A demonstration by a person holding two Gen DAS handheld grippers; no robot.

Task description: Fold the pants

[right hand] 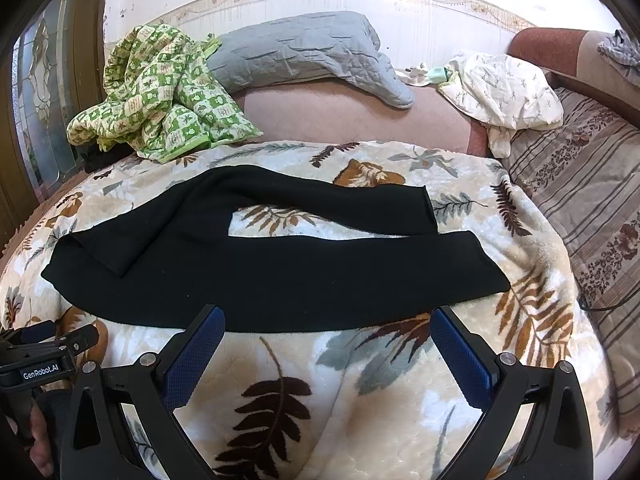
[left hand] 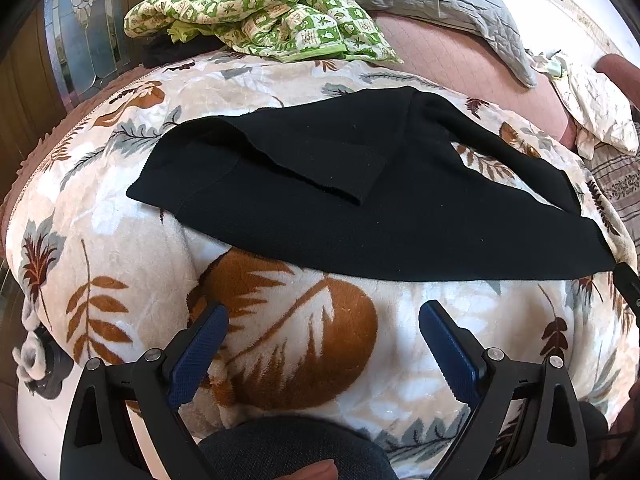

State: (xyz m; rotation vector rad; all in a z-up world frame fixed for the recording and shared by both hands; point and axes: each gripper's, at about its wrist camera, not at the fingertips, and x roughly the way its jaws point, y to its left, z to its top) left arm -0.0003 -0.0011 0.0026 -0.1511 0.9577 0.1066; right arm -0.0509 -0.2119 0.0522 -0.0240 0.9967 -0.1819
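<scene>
Pants (right hand: pixel 256 264), black, spread flat across leaf-print blanket (right hand: pixel 400 380), waist toward green checked quilt (right hand: pixel 160 100), two legs extending away from it. My left gripper (left hand: pixel 324 312) and my right gripper (right hand: pixel 326 314) hover over blanket just short of pants' near edge, jaws wide apart, nothing between them.

This is a bedroom in a home. A soft leaf-print blanket (right hand: pixel 400 360) covers the bed, and a gray pillow (right hand: pixel 304 52) lies by the wall. A green checkered quilt (right hand: pixel 160 96) sits bunched up, near a white crumpled cloth (right hand: pixel 504 88) and a striped sheet (right hand: pixel 592 200).
</scene>
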